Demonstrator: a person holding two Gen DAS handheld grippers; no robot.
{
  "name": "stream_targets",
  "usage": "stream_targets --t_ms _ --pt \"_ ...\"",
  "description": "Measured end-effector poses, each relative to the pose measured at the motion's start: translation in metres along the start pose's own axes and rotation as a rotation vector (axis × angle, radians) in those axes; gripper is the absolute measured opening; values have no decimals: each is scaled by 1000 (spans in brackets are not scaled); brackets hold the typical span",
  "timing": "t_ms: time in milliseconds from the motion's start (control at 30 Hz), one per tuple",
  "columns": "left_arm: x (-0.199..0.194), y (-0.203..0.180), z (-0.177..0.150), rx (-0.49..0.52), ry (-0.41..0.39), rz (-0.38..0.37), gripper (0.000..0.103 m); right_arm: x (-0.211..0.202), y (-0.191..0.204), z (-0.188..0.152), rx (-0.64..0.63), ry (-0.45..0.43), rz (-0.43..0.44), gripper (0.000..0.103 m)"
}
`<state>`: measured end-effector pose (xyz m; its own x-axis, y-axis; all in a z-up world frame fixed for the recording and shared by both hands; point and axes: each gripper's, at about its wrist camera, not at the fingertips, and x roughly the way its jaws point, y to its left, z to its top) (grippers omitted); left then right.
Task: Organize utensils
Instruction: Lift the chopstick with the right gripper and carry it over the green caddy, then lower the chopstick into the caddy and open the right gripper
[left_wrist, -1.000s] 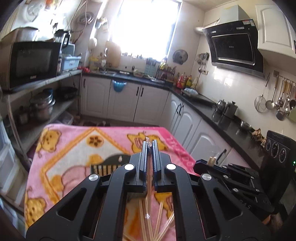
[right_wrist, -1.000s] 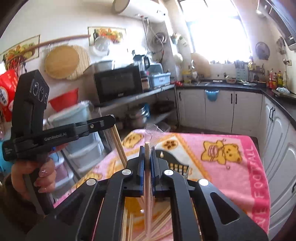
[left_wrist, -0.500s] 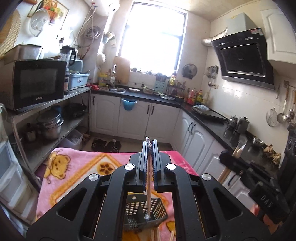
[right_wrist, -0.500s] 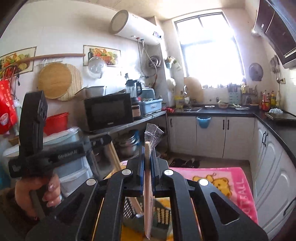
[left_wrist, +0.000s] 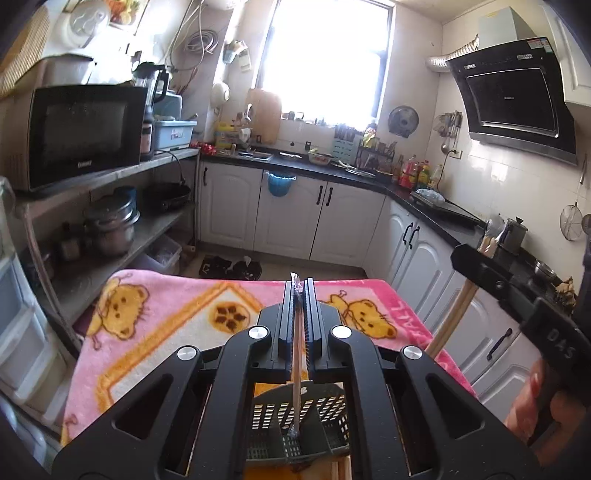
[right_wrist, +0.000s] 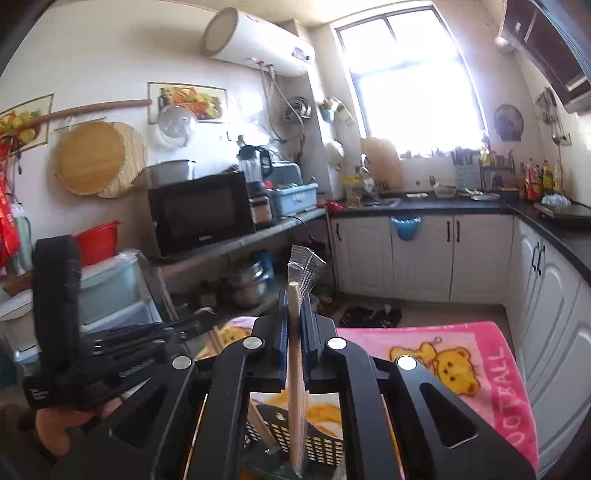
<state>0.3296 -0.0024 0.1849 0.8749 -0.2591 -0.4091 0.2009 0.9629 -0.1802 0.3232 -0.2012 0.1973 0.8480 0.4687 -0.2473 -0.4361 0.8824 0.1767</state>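
Left tool (left_wrist: 299, 291) clamped on wrapped chopsticks (left_wrist: 296, 369), tips down inside the basket (left_wrist: 332, 406). Right tool (right_wrist: 293, 306) clamped on another wrapped pair (right_wrist: 295, 387) above the basket

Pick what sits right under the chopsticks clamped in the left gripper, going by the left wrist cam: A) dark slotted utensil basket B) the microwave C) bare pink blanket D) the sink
A: in the left wrist view the left gripper is shut on wrapped chopsticks, whose lower end hangs inside the dark slotted utensil basket standing on the pink blanket.
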Motion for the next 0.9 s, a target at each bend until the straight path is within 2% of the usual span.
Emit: stream_targets --t_ms 433,667,767,833,900 --pt "15 9 -41 -41 5 -56 2 34 -29 -60 103 40 -20 7" --pt "8 9 -52 -27 -26 -63 2 34 -28 -72 107 36 -29 8" --pt "8 11 -54 -24 -16 -58 2 33 -27 -75 97 34 -68 18" --pt "9 14 -56 -36 -1 -62 3 30 -28 -78 104 34 -77 28" --pt "8 16 -59 -38 2 -57 3 27 -29 -82 104 35 -81 31"
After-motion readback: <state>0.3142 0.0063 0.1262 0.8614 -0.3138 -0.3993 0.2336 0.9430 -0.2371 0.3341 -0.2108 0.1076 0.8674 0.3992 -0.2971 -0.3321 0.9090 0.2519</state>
